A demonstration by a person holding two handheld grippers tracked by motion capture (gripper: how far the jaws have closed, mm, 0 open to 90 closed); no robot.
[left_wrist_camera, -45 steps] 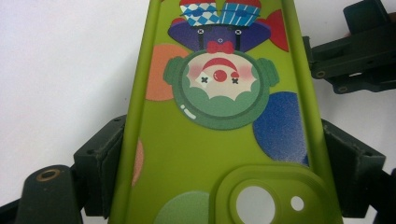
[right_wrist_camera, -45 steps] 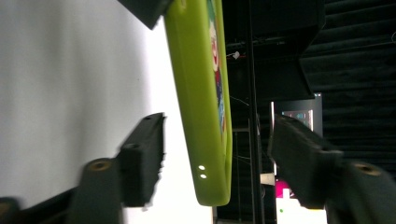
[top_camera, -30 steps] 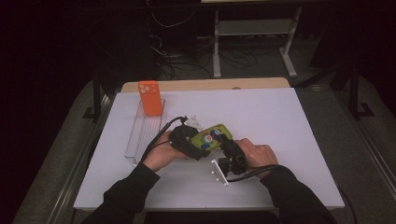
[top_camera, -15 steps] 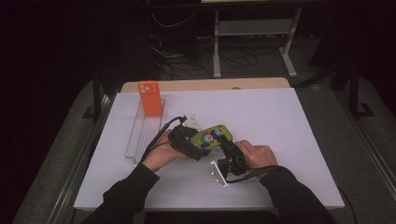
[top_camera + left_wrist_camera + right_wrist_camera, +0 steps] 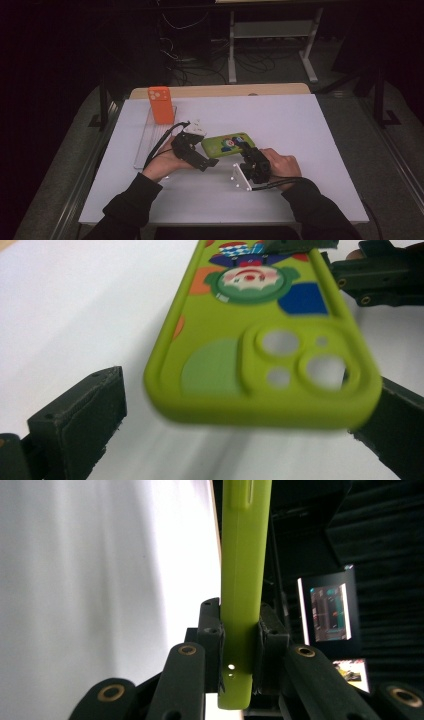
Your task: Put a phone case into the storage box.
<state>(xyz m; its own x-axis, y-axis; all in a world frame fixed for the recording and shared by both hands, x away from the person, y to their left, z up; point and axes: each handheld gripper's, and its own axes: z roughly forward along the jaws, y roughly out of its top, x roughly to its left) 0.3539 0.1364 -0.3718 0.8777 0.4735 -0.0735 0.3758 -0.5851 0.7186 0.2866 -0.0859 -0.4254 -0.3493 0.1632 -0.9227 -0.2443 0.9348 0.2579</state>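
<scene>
Green phone case point(image 5: 228, 144) is clamped at one end by the right gripper point(image 5: 248, 161); its camera end is flanked by the left gripper point(image 5: 200, 150), jaws apart, both hands held low over the table point(image 5: 310, 130).

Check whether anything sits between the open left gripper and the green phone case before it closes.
Nothing visible does. The left gripper is open, its jaws on either side of the camera end of the green phone case, with only bare white table in the gaps. The right gripper is clamped on the case's far end.

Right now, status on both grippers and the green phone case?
Right gripper clamped on lime-green rubber phone case, held off the white table. Left gripper open, jaws straddling its camera end. Orange phone case well clear.
</scene>
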